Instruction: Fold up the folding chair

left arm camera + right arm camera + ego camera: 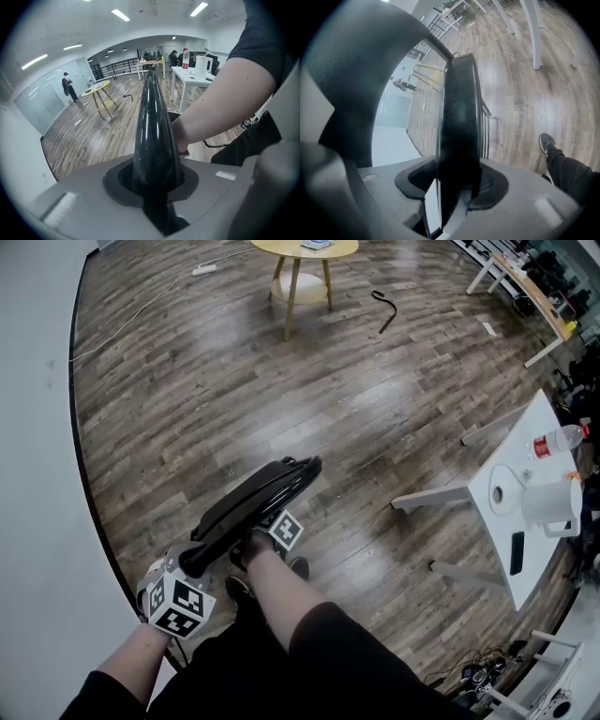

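The black folding chair [255, 498] is folded flat and held slanted above the wood floor, in front of my legs. My left gripper [194, 560] clamps its lower end; in the left gripper view a glossy black chair edge [152, 126] runs straight out from between the jaws of the left gripper [157, 185]. My right gripper [255, 542], with its marker cube beside it, grips the chair a little further up. In the right gripper view the right gripper [457, 185] is shut on a thick black chair rim [459, 117]. My right forearm [220, 98] crosses the left gripper view.
A white wall [37, 474] runs close on the left. A white table [511, 521] with a bottle [560, 441] and a white jug [548, 502] stands at right. A round wooden table [305, 251] and a black cable [384, 306] lie far ahead. My shoe [547, 143] is on the floor.
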`<state>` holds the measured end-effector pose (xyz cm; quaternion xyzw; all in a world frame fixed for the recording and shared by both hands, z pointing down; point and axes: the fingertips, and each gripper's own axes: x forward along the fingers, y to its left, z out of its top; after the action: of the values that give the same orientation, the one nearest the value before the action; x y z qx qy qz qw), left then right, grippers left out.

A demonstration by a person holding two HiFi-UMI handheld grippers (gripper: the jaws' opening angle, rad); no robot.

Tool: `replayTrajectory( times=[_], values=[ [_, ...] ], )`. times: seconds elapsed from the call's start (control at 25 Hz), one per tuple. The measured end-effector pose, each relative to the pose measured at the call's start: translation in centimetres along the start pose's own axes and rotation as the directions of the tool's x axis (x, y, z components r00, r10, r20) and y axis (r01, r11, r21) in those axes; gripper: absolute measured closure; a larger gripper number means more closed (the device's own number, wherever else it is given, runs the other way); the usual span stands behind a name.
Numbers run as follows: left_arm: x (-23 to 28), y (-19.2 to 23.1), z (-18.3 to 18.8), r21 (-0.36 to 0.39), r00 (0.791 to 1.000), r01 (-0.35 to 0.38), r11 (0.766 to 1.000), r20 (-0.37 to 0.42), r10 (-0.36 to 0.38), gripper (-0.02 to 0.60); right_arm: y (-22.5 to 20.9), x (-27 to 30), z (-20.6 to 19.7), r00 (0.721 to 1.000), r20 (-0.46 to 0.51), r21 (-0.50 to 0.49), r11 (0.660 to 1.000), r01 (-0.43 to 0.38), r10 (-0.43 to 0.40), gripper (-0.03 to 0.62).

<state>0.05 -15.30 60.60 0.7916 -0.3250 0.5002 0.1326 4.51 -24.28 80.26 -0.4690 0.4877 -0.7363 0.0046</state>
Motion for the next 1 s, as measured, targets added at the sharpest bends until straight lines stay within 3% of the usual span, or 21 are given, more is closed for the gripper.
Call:
replayTrajectory(
  times=[0.52, 1.0],
  values=[
    [0.2, 0.3, 0.2, -0.026, 1.000, 0.006, 1.000, 0.012, -0.005, 0.511, -0.4, -1.1, -0.8, 0.997, -0.071, -0.052, 0.998, -0.047, 0.043, 0.333],
    [1.1, 1.4, -0.2, -0.053, 1.000, 0.020, 0.998, 0.007, -0.019, 0.508, -1.0, -5.5, -0.9, 0.982, -0.166, -0.226, 0.966, -0.129, 0.092, 0.332]
  ],
)
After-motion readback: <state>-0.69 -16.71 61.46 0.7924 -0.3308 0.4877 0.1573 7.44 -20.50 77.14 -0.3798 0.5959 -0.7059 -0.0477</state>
